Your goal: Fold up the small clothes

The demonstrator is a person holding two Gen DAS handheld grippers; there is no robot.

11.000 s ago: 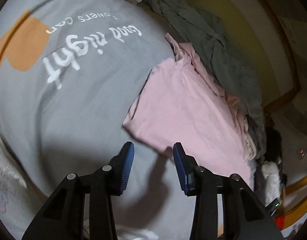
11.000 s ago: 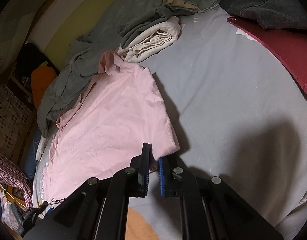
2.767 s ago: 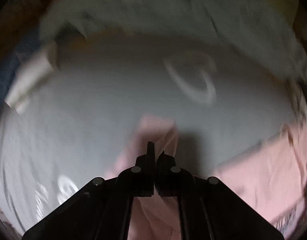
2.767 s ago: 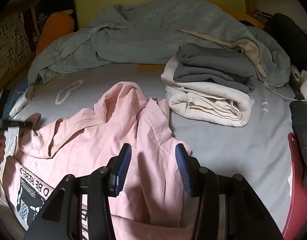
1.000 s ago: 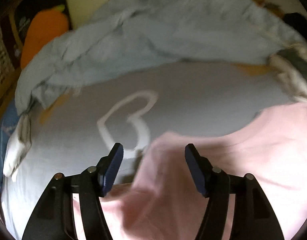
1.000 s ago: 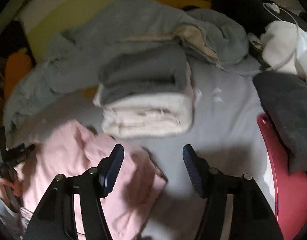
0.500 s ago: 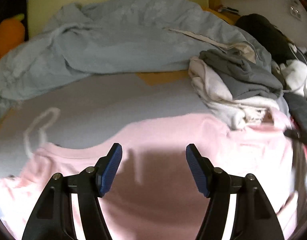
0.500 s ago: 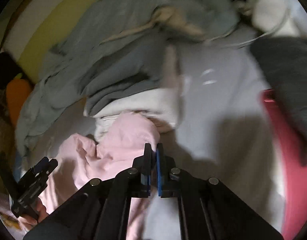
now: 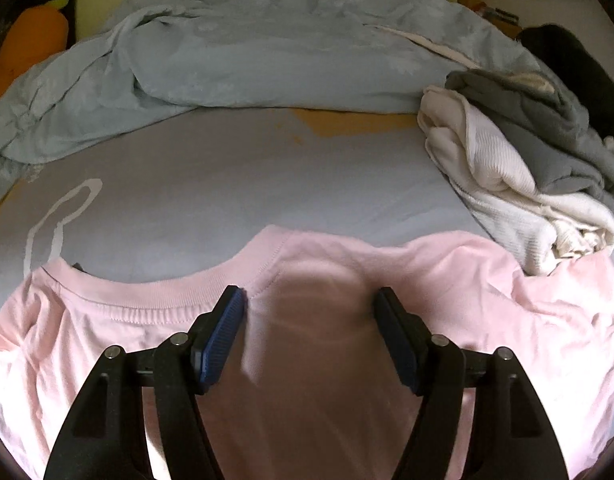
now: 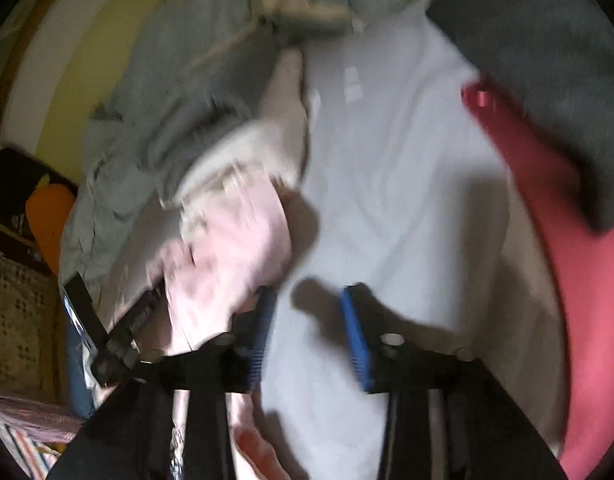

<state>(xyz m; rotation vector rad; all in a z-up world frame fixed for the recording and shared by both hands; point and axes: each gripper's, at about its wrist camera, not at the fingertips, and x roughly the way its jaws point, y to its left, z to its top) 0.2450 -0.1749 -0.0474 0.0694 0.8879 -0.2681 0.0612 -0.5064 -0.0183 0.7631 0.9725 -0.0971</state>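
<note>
Left claw hangs over the pink shirt with its blue-padded jaws spread wide and nothing between them; the pads do not press on the fabric below. From this left wrist view the shirt lies flat across the near part of the grey bed sheet, its ribbed neckline curving just left of the left jaw and its right edge touching the stack of folded clothes, cream below and grey on top. Behind, a crumpled grey-blue blanket runs the width of the bed, an orange plush toy sits at the far left, and a white looped outline is printed on the sheet. The right wrist view is smeared by motion and shows what the other cannot: right claw over bare sheet beside the shirt's bunched right end, its jaws partly apart after just opening, with no cloth between them. Its left jaw is just beside the pink edge; whether it touches I cannot tell. Only here appear the red curved board at the right with dark grey fabric on its upper end, and, at lower left, the other claw seen from outside.
</note>
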